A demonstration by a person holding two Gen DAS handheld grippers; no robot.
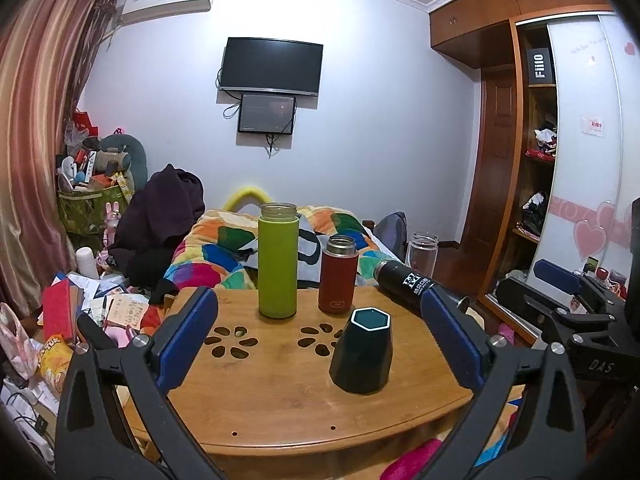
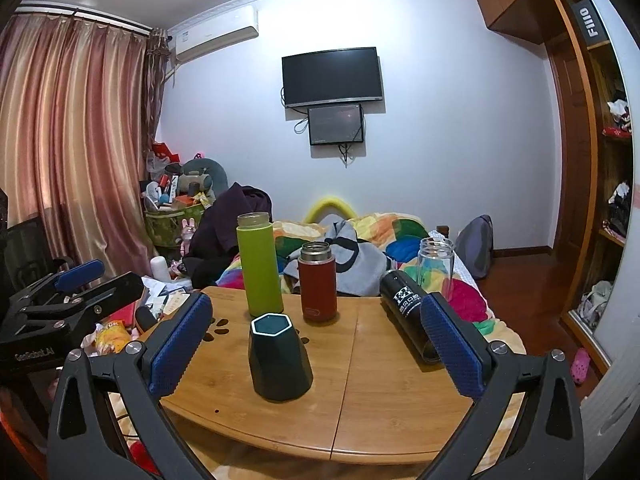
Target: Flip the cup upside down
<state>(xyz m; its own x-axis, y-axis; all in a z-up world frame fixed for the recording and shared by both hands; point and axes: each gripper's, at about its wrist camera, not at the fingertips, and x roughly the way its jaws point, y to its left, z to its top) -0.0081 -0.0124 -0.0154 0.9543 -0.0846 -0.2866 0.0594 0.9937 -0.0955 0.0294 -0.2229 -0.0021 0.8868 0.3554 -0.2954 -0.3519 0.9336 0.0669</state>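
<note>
Left claw (image 1: 320, 340) spread wide, holding nothing. Right claw (image 2: 316, 344) likewise wide apart, empty. Dark faceted cup (image 2: 280, 358) stands on surface (image 2: 380, 400), untouched.

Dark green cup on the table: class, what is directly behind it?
Behind the dark green cup stand the lime bottle and red flask; their lowest parts are partly covered.

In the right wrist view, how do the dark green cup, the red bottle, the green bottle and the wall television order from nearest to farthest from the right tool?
1. Dark green cup: nearest, front of the table, left of centre between the open fingers of the right tool.
2. Red bottle: behind the cup, centre.
3. Green bottle: slightly farther, back left.
4. Television: farthest, on the wall.
</note>
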